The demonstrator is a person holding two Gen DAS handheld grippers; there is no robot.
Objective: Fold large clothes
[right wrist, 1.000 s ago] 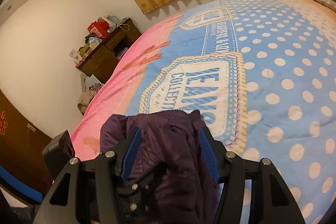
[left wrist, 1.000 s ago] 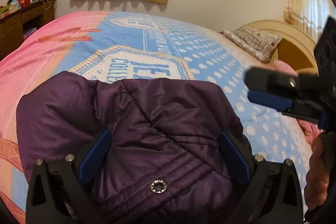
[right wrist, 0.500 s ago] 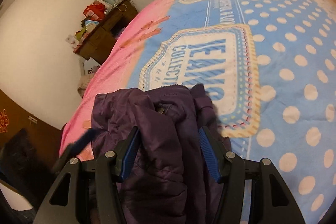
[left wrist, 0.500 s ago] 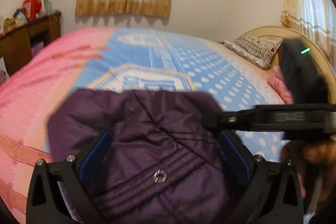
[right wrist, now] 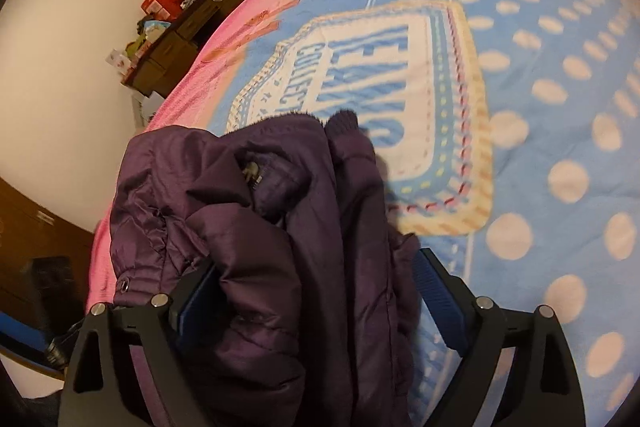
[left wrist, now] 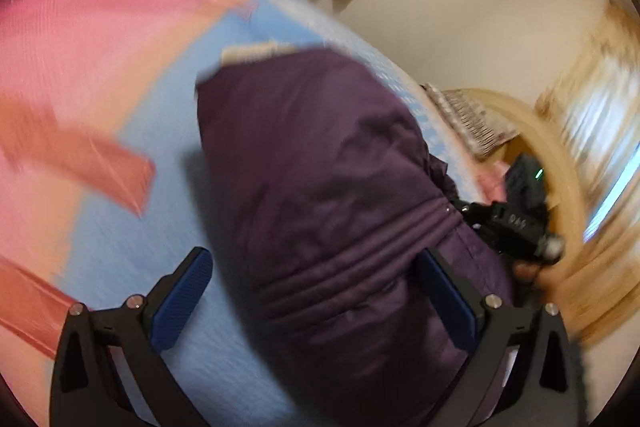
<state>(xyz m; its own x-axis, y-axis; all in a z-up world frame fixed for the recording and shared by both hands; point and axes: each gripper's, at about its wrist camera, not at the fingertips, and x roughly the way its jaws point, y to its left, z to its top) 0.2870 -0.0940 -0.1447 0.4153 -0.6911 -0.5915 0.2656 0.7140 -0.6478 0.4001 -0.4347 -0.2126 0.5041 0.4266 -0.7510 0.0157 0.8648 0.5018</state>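
A dark purple padded jacket (right wrist: 280,227) lies bunched on the blue dotted blanket (right wrist: 560,107). My right gripper (right wrist: 316,263) is low over its near end. Its jaws are opening, and folds of the jacket still sit between them with a gap at the right pad (right wrist: 440,295). In the blurred left wrist view the jacket (left wrist: 320,167) runs away from my left gripper (left wrist: 312,259), which stands wide open around the near end. Its left pad (left wrist: 182,303) is clear of the cloth. The right gripper's black body (left wrist: 516,223) shows at the jacket's far right side, a hand below it.
The blanket turns pink (left wrist: 80,47) on the left side of the bed. A dark wooden desk (right wrist: 180,39) piled with small items stands by the wall. A patterned pillow (left wrist: 468,119) and a curved wooden headboard (left wrist: 560,155) are at the right.
The right gripper's jaws have widened and it has sunk toward the bed with the jacket. The left gripper has swung and rolled fast, so its view is tilted and blurred.
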